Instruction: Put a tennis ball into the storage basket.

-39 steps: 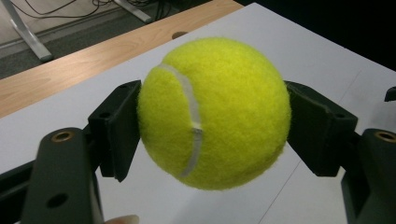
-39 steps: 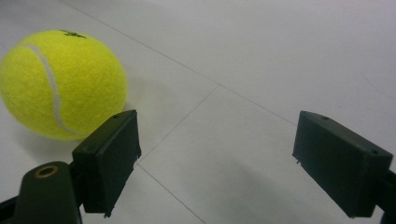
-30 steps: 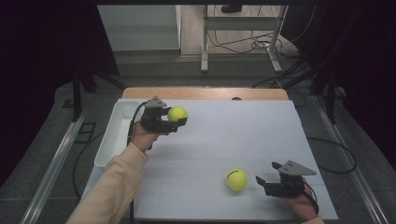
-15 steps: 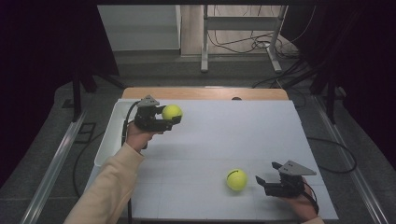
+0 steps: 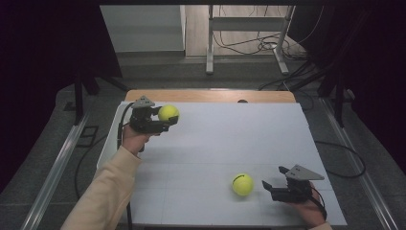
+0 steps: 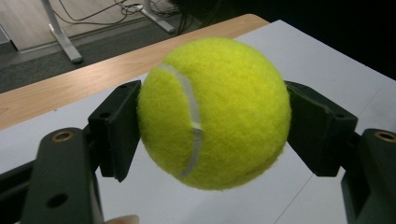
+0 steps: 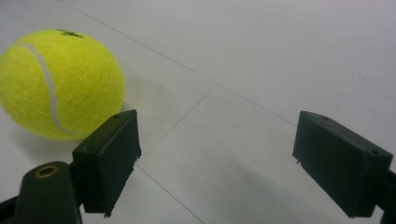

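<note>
The left gripper [image 5: 165,120] carries a tennis ball [image 6: 214,112] clamped between its jaws (clear of the table). The right gripper [image 7: 215,158] gapes, the second ball [image 7: 58,84] just outside its left jaw; next it likely must shift to straddle it.

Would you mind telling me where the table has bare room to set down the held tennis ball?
The white table top is bare between the left gripper holding its tennis ball and the loose tennis ball, and along the far right. It is crowded only near the right gripper, whose open jaws sit beside that loose ball.
</note>
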